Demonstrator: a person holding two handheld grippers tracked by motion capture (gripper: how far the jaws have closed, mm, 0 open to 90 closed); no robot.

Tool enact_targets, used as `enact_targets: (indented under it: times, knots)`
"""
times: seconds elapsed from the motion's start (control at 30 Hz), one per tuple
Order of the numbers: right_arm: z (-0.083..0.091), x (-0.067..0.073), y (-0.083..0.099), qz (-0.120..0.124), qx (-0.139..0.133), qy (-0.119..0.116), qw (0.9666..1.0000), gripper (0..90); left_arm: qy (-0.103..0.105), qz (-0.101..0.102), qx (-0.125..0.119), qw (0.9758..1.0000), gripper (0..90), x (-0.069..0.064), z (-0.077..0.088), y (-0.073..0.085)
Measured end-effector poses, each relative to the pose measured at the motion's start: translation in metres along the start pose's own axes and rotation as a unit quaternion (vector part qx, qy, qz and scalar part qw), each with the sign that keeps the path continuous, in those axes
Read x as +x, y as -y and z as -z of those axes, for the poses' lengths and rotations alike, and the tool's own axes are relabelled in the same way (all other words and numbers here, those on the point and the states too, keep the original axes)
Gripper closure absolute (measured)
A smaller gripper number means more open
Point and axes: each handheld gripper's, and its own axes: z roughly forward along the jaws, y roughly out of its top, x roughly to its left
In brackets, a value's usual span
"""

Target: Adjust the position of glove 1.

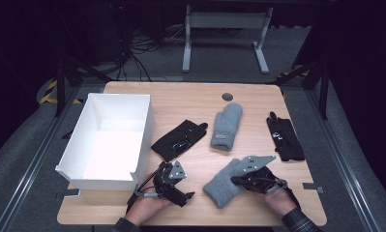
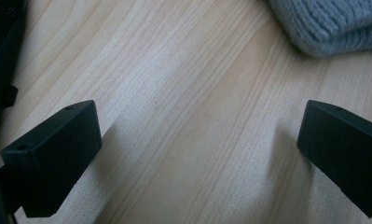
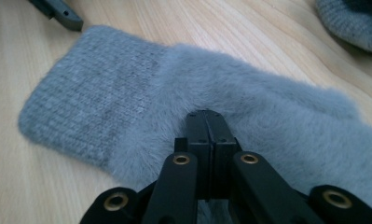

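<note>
While the left gripper rests low at bottom centre with jaws spread over bare table, the right gripper, angled leftward, pinches the grey mitten lying at lower centre-right.

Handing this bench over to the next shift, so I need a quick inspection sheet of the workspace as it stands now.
Surface: wooden table, with a dark round port near its far edge.
Job's things: near grey mitten lies flat at the front; second grey mitten farther back; white box at the left, open on top.
Clutter: black glove beside the box; another black glove at the right.
Grippers: right claw shut, pinching the near mitten's fuzzy fabric; left claw open over bare wood.
Cables: a loose bundle on the floor beyond the table.
Surroundings: grey carpet, white desk frame behind.
</note>
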Motion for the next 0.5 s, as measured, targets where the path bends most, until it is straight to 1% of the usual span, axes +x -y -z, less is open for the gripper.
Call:
enact_targets:
  times: [0.2,0.37,0.4,0.43,0.47,0.5]
  knots:
    - [-0.013,0.010,-0.014,0.010,0.002,0.010,0.9999,90.0,0.000,0.000,0.000,1.0000,0.1,0.000,0.000,0.000]
    - [-0.012,0.012,-0.015,0.011,-0.004,0.008,0.9999,90.0,0.000,0.000,0.000,1.0000,0.1,0.000,0.000,0.000]
    - [-0.008,0.010,-0.014,0.010,-0.011,0.007,0.9999,85.5,0.000,0.000,0.000,1.0000,0.1,0.000,0.000,0.000]
    - [0.002,0.005,-0.013,-0.001,-0.033,0.011,0.9994,78.2,0.000,0.001,0.000,1.0000,0.1,0.000,0.000,0.000]
    - [0.004,0.003,-0.012,-0.003,-0.039,0.013,0.9992,74.6,-0.001,0.001,0.003,1.0000,0.1,0.000,0.000,-0.001]
    - [0.004,0.003,-0.012,-0.003,-0.039,0.013,0.9992,74.6,-0.001,0.001,0.003,1.0000,0.4,0.000,0.000,-0.001]
